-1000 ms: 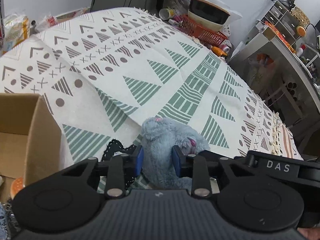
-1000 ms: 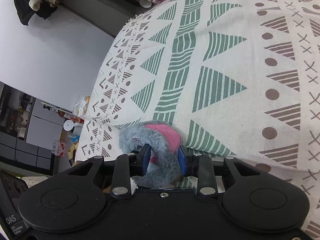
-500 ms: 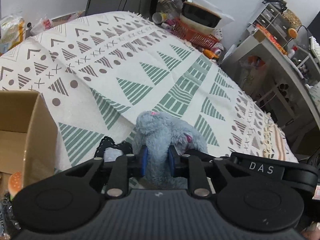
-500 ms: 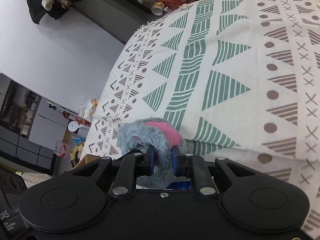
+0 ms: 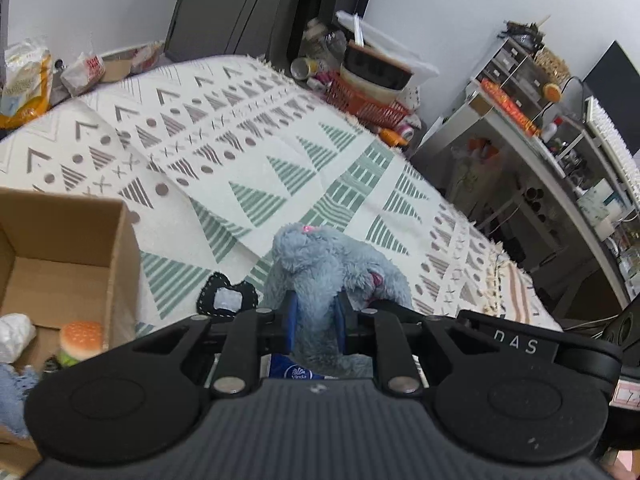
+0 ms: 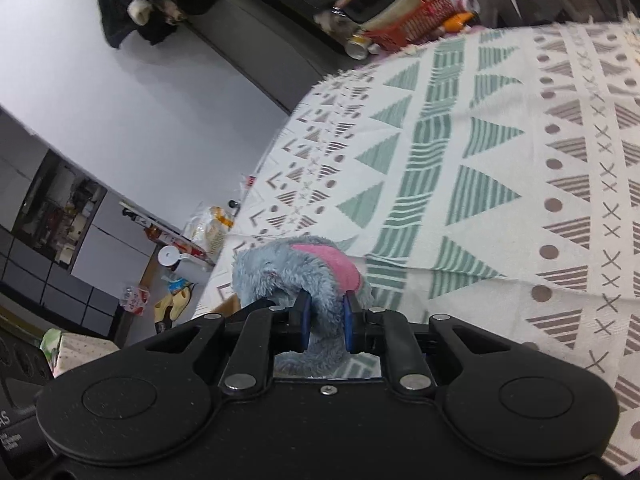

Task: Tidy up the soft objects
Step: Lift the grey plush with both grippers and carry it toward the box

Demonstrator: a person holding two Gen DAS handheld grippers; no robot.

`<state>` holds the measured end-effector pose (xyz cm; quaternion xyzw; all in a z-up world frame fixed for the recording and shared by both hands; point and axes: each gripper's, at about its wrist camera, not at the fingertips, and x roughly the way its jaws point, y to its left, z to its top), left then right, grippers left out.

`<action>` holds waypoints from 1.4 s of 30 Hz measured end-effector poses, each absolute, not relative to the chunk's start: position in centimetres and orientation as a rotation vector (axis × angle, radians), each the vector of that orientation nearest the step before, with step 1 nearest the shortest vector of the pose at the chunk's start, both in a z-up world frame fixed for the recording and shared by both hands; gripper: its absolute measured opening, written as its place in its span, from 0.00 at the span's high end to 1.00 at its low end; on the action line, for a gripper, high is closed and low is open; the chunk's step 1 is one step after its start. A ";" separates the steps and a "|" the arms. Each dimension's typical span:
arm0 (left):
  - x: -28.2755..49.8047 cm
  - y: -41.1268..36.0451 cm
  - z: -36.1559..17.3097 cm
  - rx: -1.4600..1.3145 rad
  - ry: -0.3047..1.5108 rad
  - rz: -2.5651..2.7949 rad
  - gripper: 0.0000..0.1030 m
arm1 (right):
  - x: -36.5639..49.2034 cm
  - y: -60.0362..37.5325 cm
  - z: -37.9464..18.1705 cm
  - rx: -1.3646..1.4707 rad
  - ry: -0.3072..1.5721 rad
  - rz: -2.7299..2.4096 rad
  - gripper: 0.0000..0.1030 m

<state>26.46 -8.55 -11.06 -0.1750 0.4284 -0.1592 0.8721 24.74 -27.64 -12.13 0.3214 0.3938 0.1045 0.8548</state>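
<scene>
A grey plush toy with pink ears is held up over the patterned cloth. My left gripper is shut on its fluffy body. My right gripper is shut on another part of the same plush toy, just below its pink ear. An open cardboard box sits to the left in the left wrist view, with a soft burger toy and other soft items inside.
A black-edged fabric piece lies on the cloth next to the box. A blue tissue pack lies under the left gripper. An orange basket with clutter stands at the far edge. Shelves stand to the right.
Both grippers closed tighter on the plush toy and lifted it off the cloth. More of the box's inside shows in the left wrist view now.
</scene>
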 end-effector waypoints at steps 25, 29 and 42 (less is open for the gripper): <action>21.8 -1.0 -5.3 -0.429 0.763 -0.261 0.83 | 22.5 -19.8 -7.6 0.597 0.812 0.318 0.86; 21.9 0.6 -5.0 -0.448 0.753 -0.244 0.83 | 22.8 -18.3 -7.2 0.580 0.815 0.331 0.86; 23.0 5.9 -6.2 -0.526 0.753 -0.178 0.83 | 25.5 -13.3 -8.0 0.558 0.859 0.358 0.86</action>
